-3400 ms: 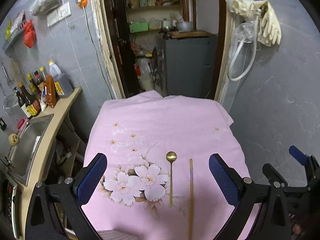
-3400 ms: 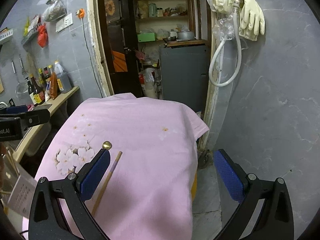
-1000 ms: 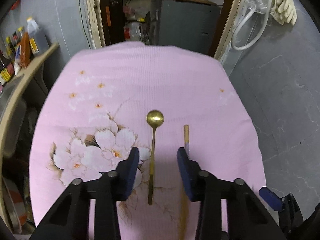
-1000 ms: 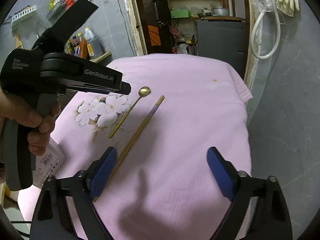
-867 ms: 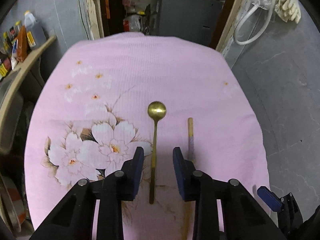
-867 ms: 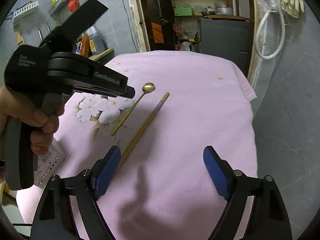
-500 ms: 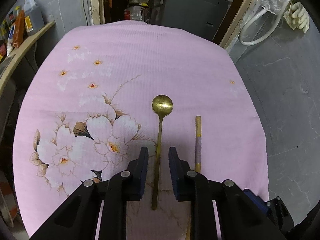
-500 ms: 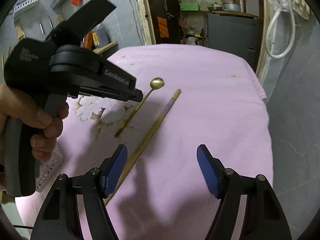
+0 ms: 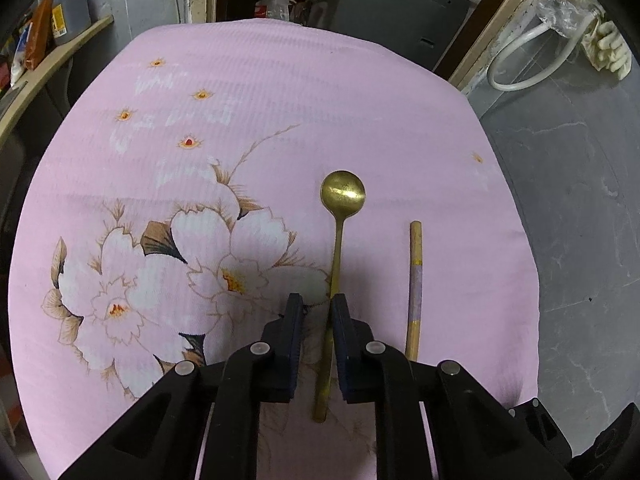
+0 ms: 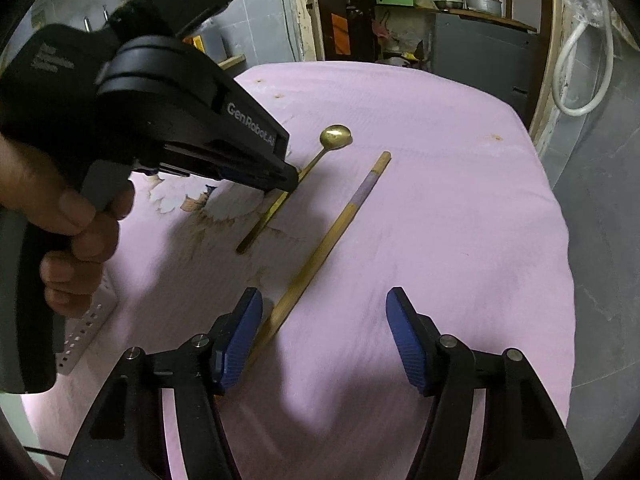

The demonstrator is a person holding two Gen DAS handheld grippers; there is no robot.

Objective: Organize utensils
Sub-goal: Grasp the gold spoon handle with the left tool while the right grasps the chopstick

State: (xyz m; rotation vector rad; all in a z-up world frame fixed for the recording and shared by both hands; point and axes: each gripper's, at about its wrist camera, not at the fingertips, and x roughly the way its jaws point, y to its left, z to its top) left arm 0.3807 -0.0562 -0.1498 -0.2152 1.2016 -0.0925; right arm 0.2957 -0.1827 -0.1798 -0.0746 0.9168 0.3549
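A gold spoon (image 9: 343,196) lies on the pink flowered cloth (image 9: 280,92), bowl pointing away. My left gripper (image 9: 318,312) is low over the cloth with its jaws nearly shut around the spoon's handle; the right pad touches it and a small gap shows on the left. The spoon (image 10: 335,136) and the left gripper (image 10: 294,180) also show in the right wrist view. A wooden chopstick (image 9: 415,280) with a lilac band lies to the right of the spoon. My right gripper (image 10: 324,332) is open and empty, its left finger beside the chopstick's (image 10: 320,256) near end.
The cloth-covered table drops off to a grey stone floor (image 9: 580,220) on the right. A counter with bottles (image 9: 36,44) stands to the left. A white perforated holder (image 10: 86,332) lies at the table's left edge. A doorway with a grey cabinet (image 10: 480,48) lies beyond.
My left gripper has come down over the spoon and its jaws have narrowed around the handle. My right gripper has moved in towards the chopstick's near end and narrowed a little.
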